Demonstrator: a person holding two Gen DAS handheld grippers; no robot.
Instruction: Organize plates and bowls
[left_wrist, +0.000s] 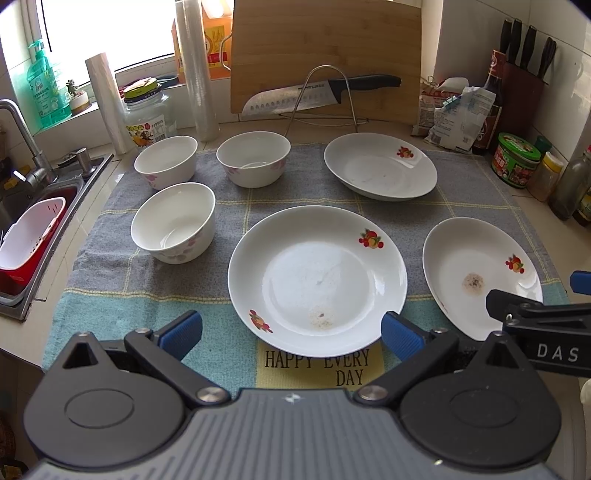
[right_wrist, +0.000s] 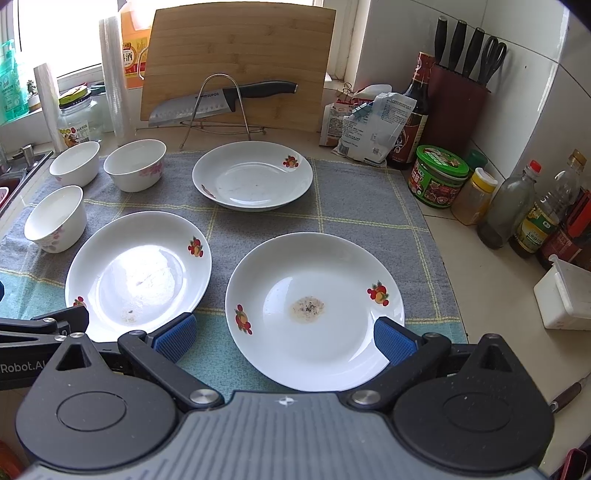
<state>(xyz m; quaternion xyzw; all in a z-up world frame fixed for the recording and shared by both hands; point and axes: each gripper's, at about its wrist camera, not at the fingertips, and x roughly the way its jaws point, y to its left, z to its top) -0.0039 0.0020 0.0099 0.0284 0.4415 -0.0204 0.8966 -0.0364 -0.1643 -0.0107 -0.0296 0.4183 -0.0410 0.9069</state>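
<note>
A: Start nearest. How do the tongs stand?

B: The left tongs (left_wrist: 291, 332) are spread wide and hold nothing; their blue pads sit either side of the near rim of the middle plate (left_wrist: 317, 280). The right tongs (right_wrist: 286, 336) are just as wide and empty, over the near edge of the right plate (right_wrist: 314, 310).

A: Anything in those plates?

B: The right plate carries a small brownish, speckled stain at its centre. The middle plate has a fainter smear close to its near rim. Both rest flat on the towel (left_wrist: 155, 299) that covers the bench (right_wrist: 491, 295), side by side but not touching.

A: And further back?

B: Left of the middle plate stands the near bowl (left_wrist: 173, 221), upright and empty, with pink flowers on its outside. Behind it are two more bowls, the far-left bowl (left_wrist: 166, 160) and the centre bowl (left_wrist: 253, 158), both upright and empty, apart from each other. The far plate (left_wrist: 380, 166) lies at the back right of the towel, with only faint marks inside.

A: Beyond the towel?

B: A knife (left_wrist: 317, 92) rests on a wire stand against a wooden cutting board (left_wrist: 325, 44). On the left, a red-and-white basket (left_wrist: 26, 243) sits in the sink (left_wrist: 55, 206). On the right are a green-lidded jar (right_wrist: 439, 177), bottles and a knife block (right_wrist: 458, 99) holding dark-handled tools.
</note>
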